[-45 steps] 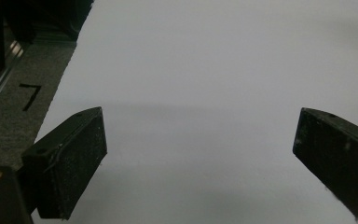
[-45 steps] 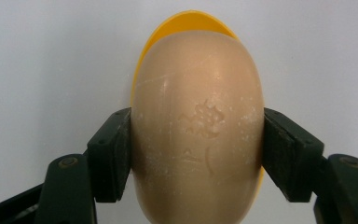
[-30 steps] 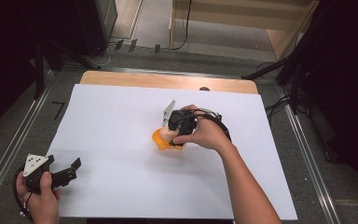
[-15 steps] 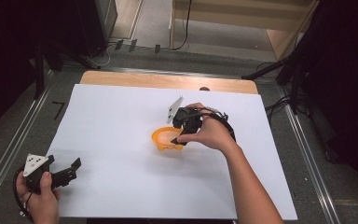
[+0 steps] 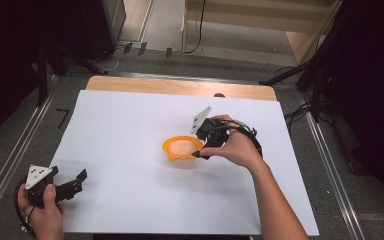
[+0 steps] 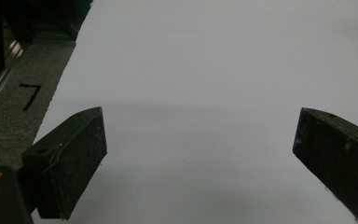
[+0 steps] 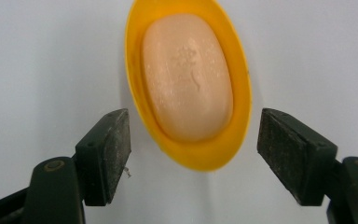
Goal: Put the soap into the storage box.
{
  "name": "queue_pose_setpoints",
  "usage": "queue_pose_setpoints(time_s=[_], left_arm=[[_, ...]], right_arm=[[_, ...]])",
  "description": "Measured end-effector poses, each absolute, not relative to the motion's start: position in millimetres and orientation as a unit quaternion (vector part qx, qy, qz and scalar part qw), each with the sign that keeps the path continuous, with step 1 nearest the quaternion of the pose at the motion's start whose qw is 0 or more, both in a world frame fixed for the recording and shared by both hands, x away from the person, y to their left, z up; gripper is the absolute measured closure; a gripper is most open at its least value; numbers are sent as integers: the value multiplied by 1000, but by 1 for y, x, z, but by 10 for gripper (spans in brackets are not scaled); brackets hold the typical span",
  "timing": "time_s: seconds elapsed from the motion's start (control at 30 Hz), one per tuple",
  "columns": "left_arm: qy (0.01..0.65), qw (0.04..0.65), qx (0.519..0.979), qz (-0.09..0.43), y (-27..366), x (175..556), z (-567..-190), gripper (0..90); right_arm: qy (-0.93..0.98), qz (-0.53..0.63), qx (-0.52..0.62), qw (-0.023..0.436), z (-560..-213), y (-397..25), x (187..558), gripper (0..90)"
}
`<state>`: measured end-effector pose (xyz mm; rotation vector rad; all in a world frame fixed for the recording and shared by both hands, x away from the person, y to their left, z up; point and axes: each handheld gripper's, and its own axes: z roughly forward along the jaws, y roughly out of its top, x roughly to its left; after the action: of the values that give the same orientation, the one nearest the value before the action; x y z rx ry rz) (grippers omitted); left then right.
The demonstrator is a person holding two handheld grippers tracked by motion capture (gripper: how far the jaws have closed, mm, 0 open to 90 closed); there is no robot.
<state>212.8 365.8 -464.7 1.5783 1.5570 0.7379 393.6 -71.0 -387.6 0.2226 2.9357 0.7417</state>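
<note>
1. High view: the right gripper [image 5: 200, 145] is sitting at the right rim of the yellow soap dish [image 5: 182, 149], mid-sheet on the white paper [image 5: 130, 130]. The pale soap bar [image 5: 182, 146] is lying inside the dish. The left gripper [image 5: 62, 186] is resting at the near left corner of the paper, well apart from the dish, jaws spread and carrying nothing. Judgement: the left one is idling; best leaving it there, out of the way.

2. Left gripper view: the two black jaws are standing wide apart over bare white paper, with nothing between them. The grey mat [image 6: 23, 93] is showing past the paper's left edge.

3. Right gripper view: the right gripper [image 7: 193, 154] is released, its jaws flanking the near end of the dish [image 7: 135, 84] without touching it. The soap bar [image 7: 186, 77] is lying lengthwise in the dish, stamped face up, looking damp. Judgement: the step looks like either picking the bar or gripping the dish.
   - For the bar: advancing until the pads are level with its middle, then closing slowly across its narrow width; wet soap is likely slipping if pinched near the end.
   - For the dish: keeping the jaws level so the rim is not tipping.
</note>
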Motion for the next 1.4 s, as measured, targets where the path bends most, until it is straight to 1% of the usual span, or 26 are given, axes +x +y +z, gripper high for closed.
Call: queue_pose_setpoints(time_s=[0.3,0.67,0.87,0.9,1.13,1.23,1.27,1.33,1.4], left_arm=[[613,392,621,291,366,213,-465,33],[613,392,620,292,366,213,-465,33],[613,392,620,293,365,213,-465,33],[613,392,620,294,365,213,-465,33],[613,391,620,294,365,213,-465,33],[612,391,621,294,365,213,-465,33],[612,391,621,295,365,213,-465,33],[613,391,621,294,365,213,-465,33],[612,391,621,295,365,213,-465,33]], right_arm=[[961,248,115,41,-400,-99,386,255],[951,262,158,47,-413,-128,376,242],[942,277,186,45,-418,-139,371,214],[940,276,195,42,-420,-142,368,192],[929,287,225,66,-426,-153,359,163],[920,305,238,57,-430,-160,356,151],[918,308,247,52,-431,-161,355,131],[912,318,253,60,-435,-166,352,132],[910,320,259,56,-438,-170,349,129]])
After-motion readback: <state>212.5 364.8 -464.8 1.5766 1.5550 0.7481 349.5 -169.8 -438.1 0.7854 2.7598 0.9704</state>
